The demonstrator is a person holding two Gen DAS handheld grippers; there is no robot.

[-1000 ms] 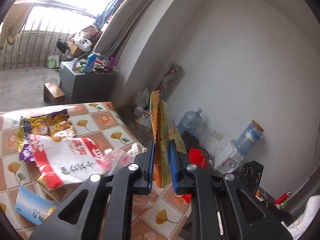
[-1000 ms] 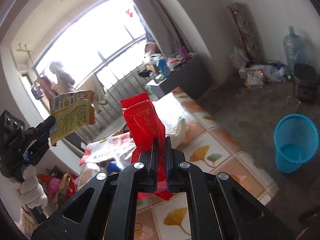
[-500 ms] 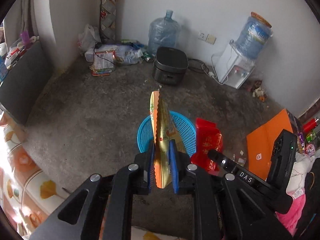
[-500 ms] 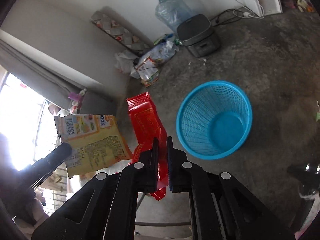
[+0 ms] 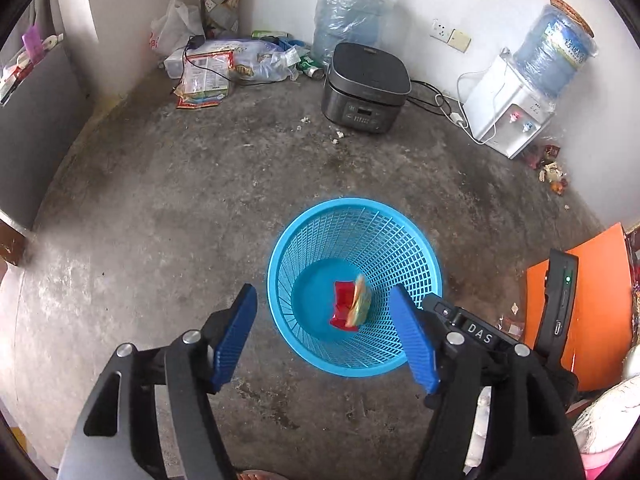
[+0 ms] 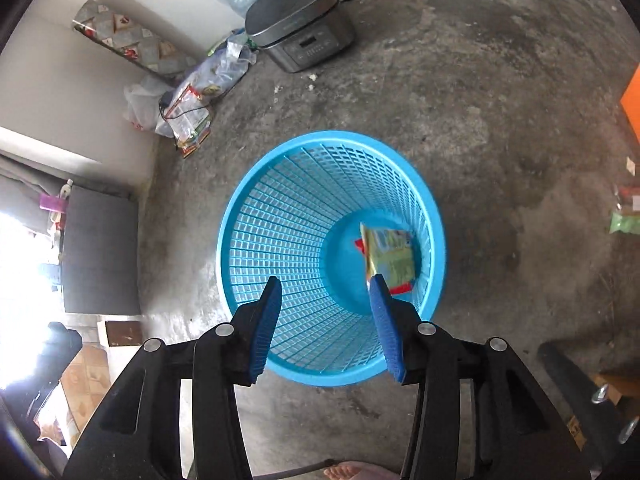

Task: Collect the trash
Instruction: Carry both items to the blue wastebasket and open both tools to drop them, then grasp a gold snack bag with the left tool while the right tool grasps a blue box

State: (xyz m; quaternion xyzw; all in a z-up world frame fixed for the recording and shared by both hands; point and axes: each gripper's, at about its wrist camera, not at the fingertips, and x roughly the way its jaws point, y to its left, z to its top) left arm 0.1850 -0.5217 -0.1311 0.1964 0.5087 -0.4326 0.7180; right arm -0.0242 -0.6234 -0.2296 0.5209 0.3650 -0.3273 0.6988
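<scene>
A blue mesh trash basket (image 5: 304, 236) stands on the concrete floor; it also shows in the right wrist view (image 6: 256, 200). At its bottom lie a red wrapper (image 5: 342, 309) and a yellow snack packet (image 5: 360, 304). In the right wrist view the yellow packet (image 6: 390, 258) covers most of the red wrapper (image 6: 400, 289). My left gripper (image 5: 325, 334) is open and empty above the basket. My right gripper (image 6: 326, 322) is open and empty above the basket rim. The right gripper's body (image 5: 476, 334) shows at the right of the left wrist view.
A grey rice cooker (image 5: 366, 88), a water jug (image 5: 348, 16) and a water dispenser (image 5: 510, 112) stand along the wall. Bags and wrappers (image 5: 208, 76) lie in the corner. An orange board (image 5: 592, 308) stands at the right. A dark cabinet (image 6: 96, 252) and a tiled table (image 6: 76, 384) are at the left.
Both grippers opened over the basket. The yellow packet dropped from the left one and the red wrapper from the right one into the basket.
</scene>
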